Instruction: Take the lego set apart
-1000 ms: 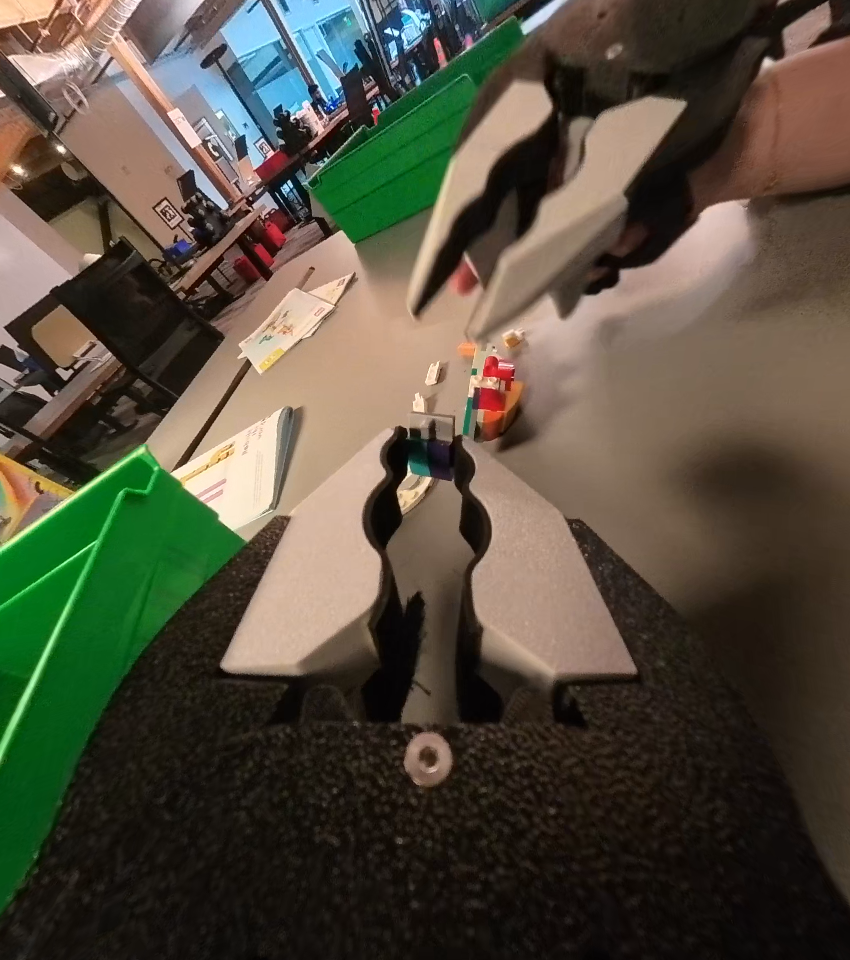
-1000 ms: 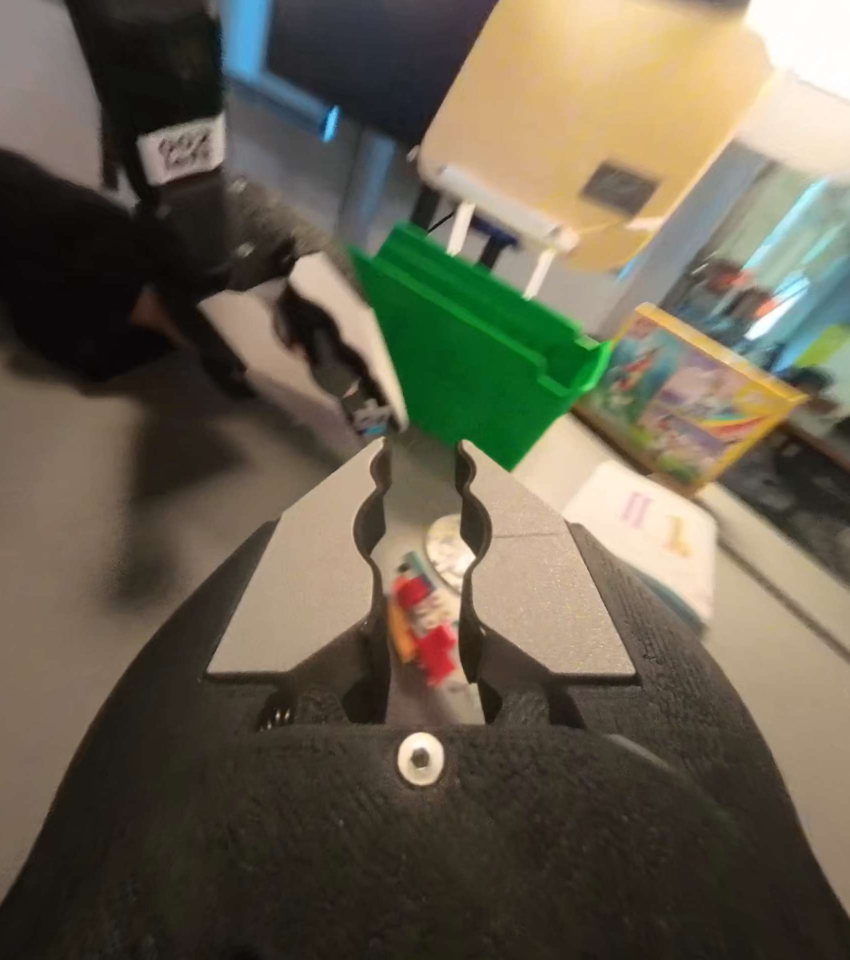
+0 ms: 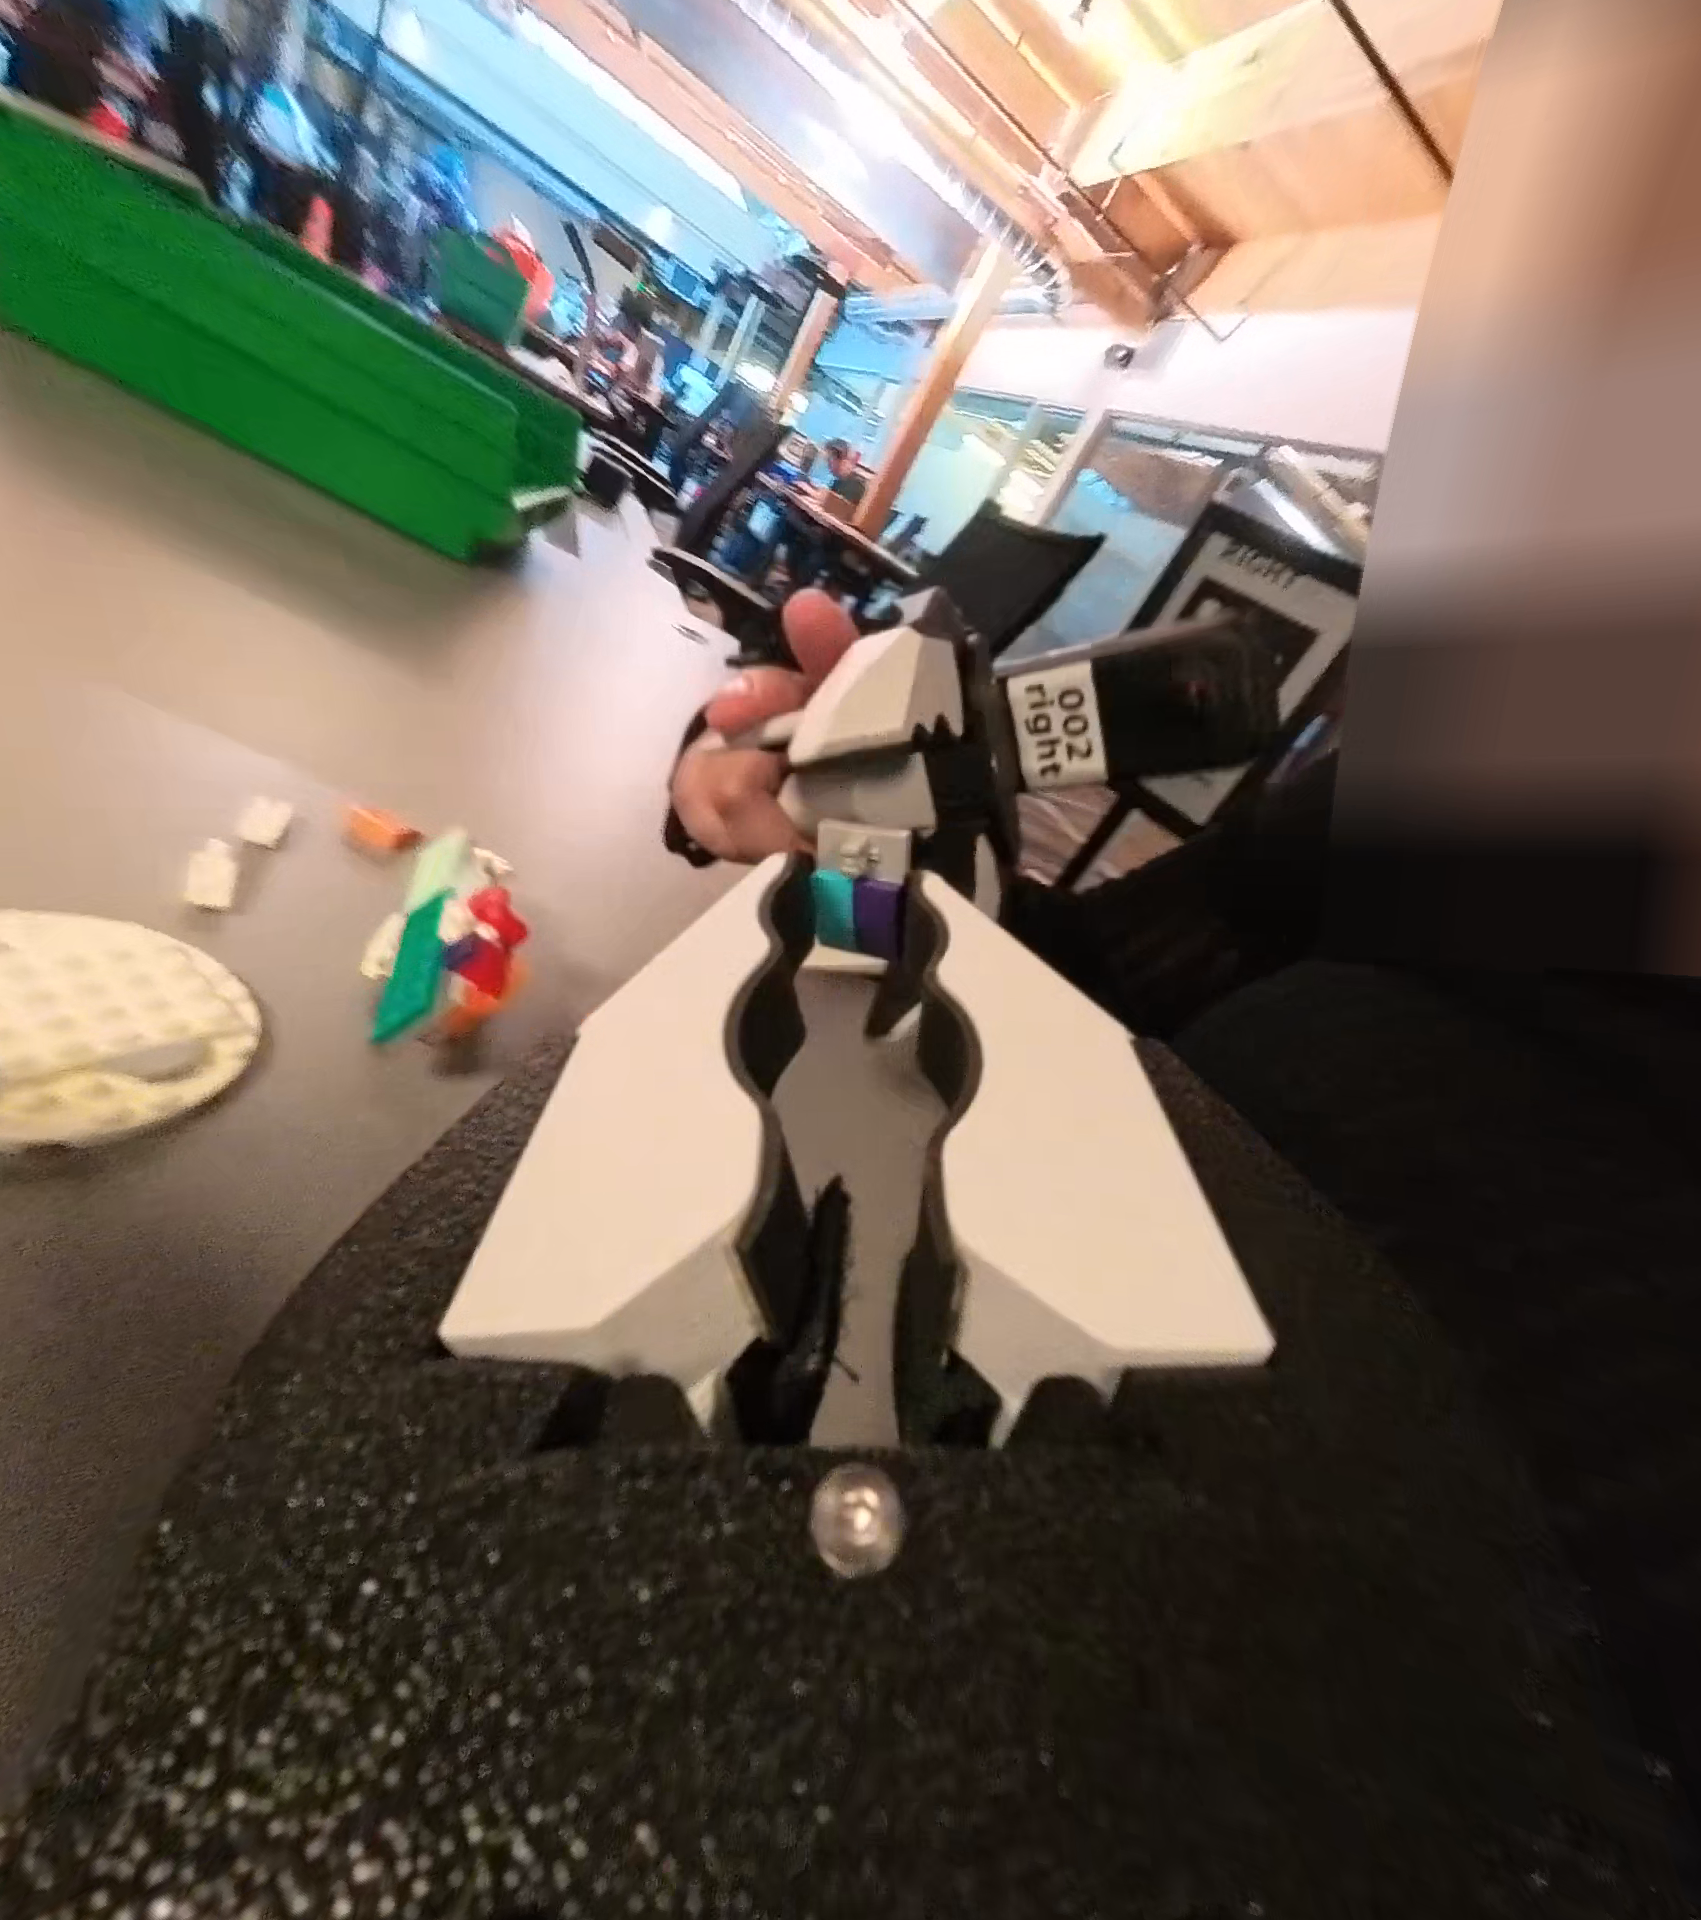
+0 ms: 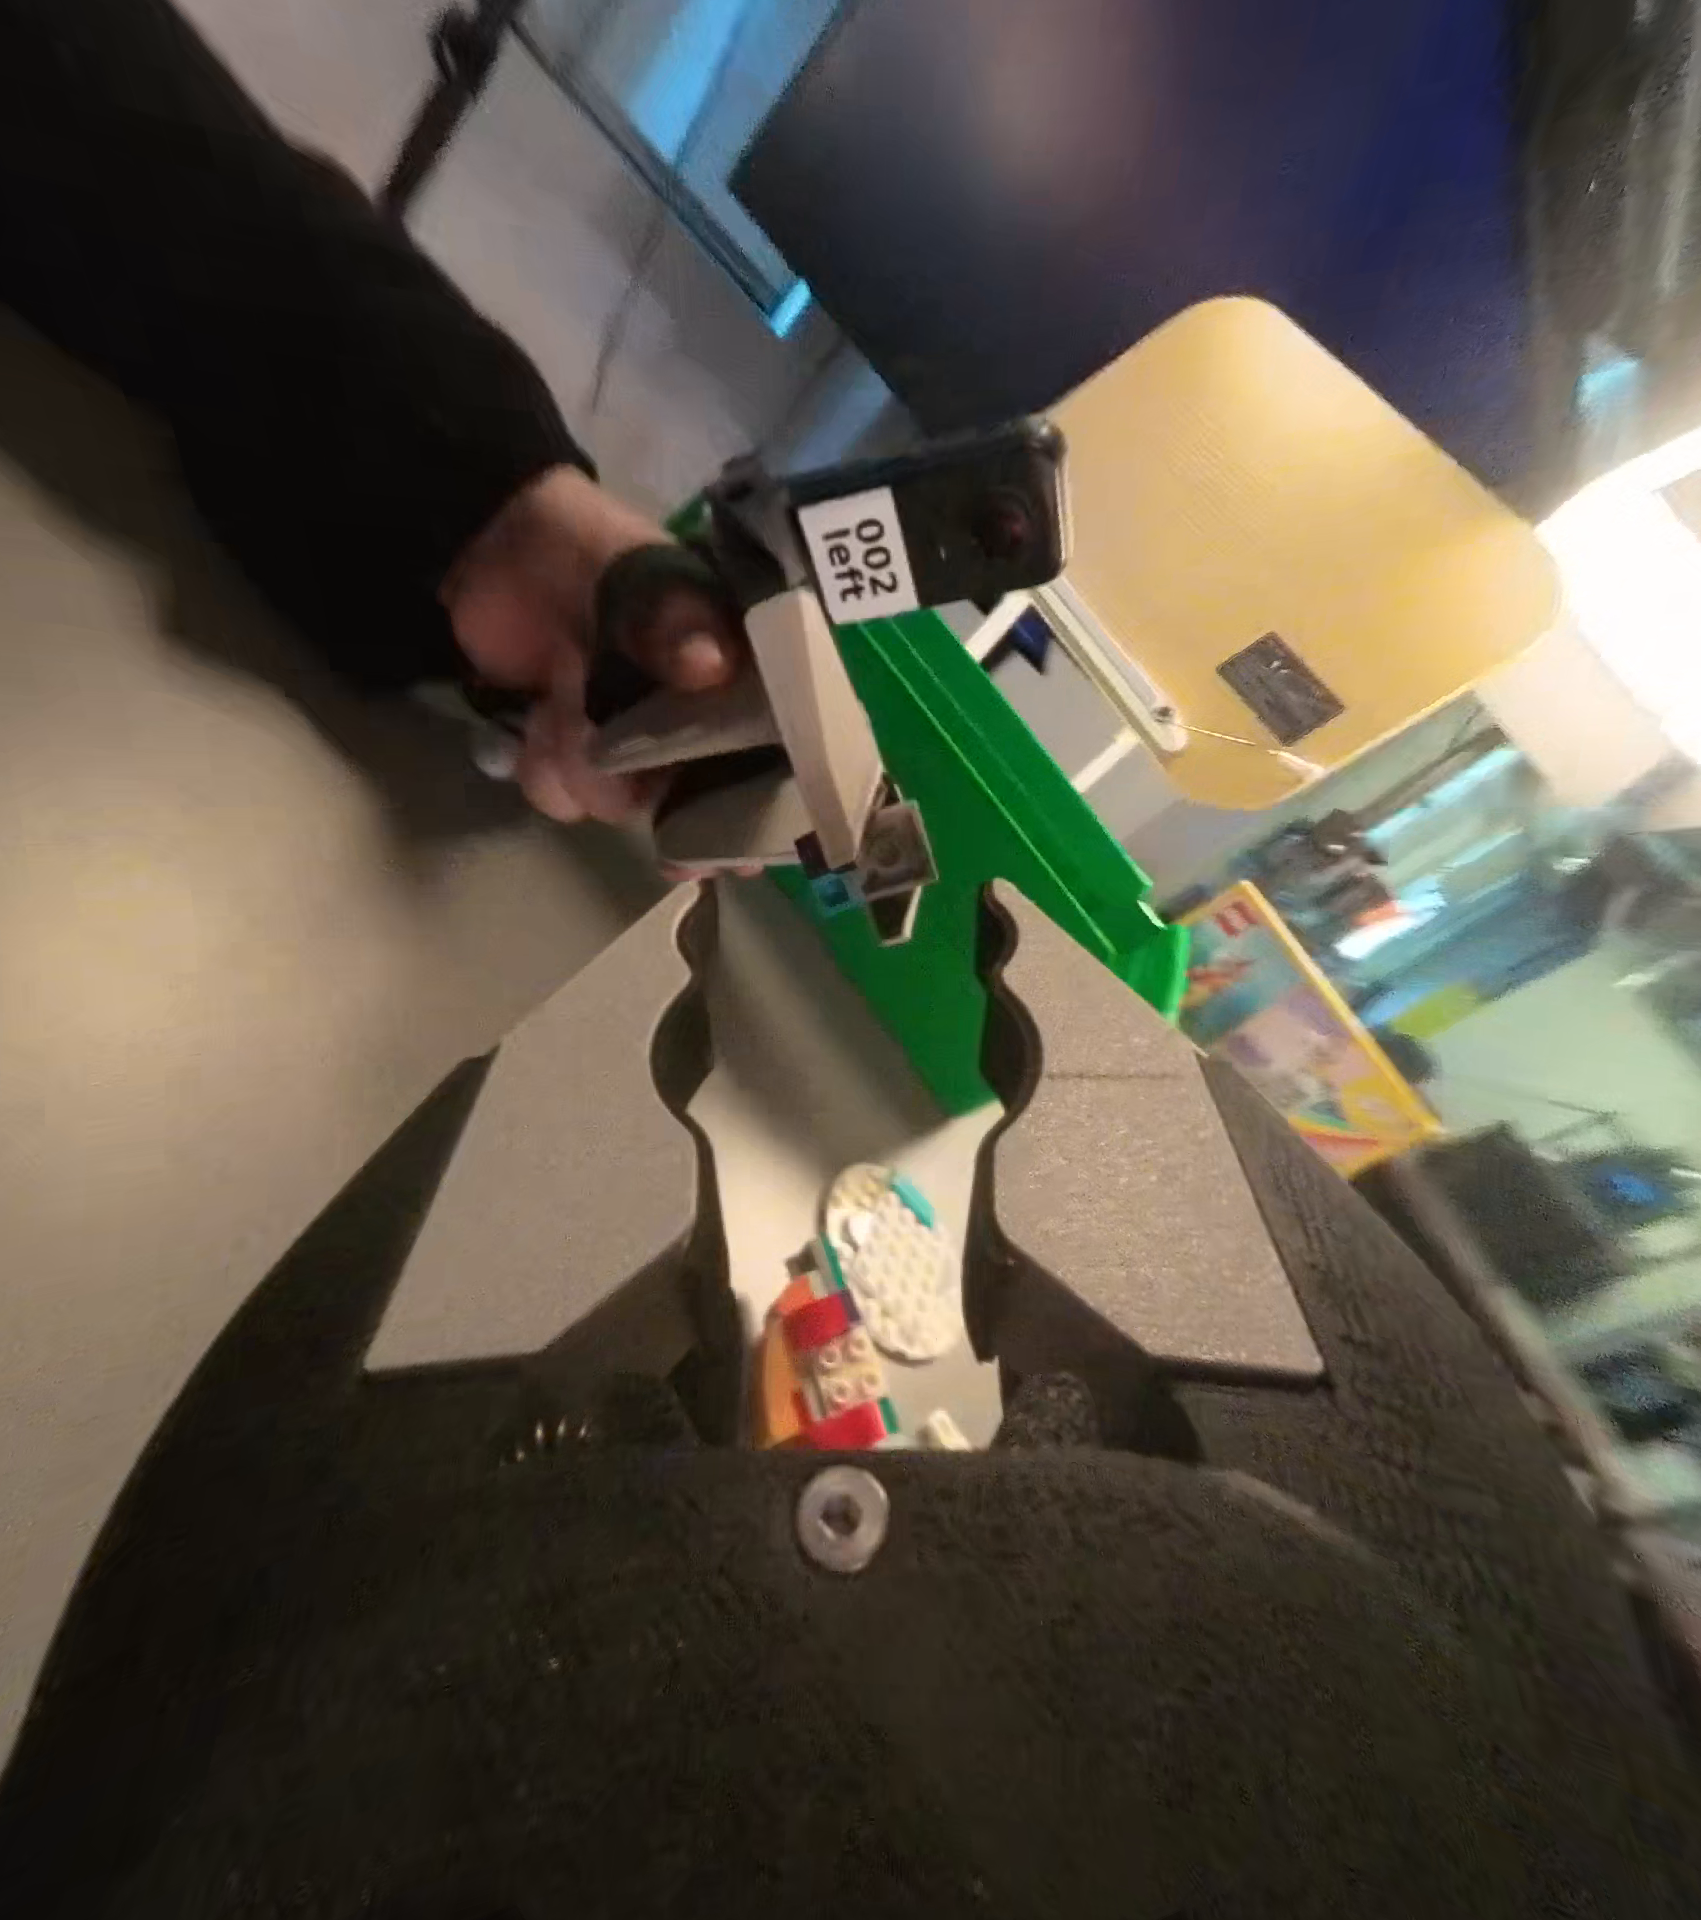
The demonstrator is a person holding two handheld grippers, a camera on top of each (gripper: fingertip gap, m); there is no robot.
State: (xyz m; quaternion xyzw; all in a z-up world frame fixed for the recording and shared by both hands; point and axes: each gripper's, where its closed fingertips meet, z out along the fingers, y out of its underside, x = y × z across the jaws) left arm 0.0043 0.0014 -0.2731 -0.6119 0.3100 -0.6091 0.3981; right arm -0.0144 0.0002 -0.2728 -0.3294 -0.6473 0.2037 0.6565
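Above the grey tabletop (image 3: 202,644), where the white round plate (image 3: 46,1023) and the rest of the lego set (image 3: 456,961) lie near your edge, your left gripper (image 3: 851,914) pinches a small teal-and-purple brick stack (image 3: 856,909) in the air. Your right gripper (image 4: 841,914) faces it with fingers spread, not yet on the grey piece (image 3: 861,857) capping the stack. Close squarely on that cap alone, then lever it off while the left keeps a firm pinch.

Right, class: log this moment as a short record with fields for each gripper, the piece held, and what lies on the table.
left gripper: shut on teal-and-purple brick stack
teal-and-purple brick stack: held above the table, grey piece on top
right gripper: open, near the stack
grey table: round white plate, colourful lego model, loose small pieces
background: green bin
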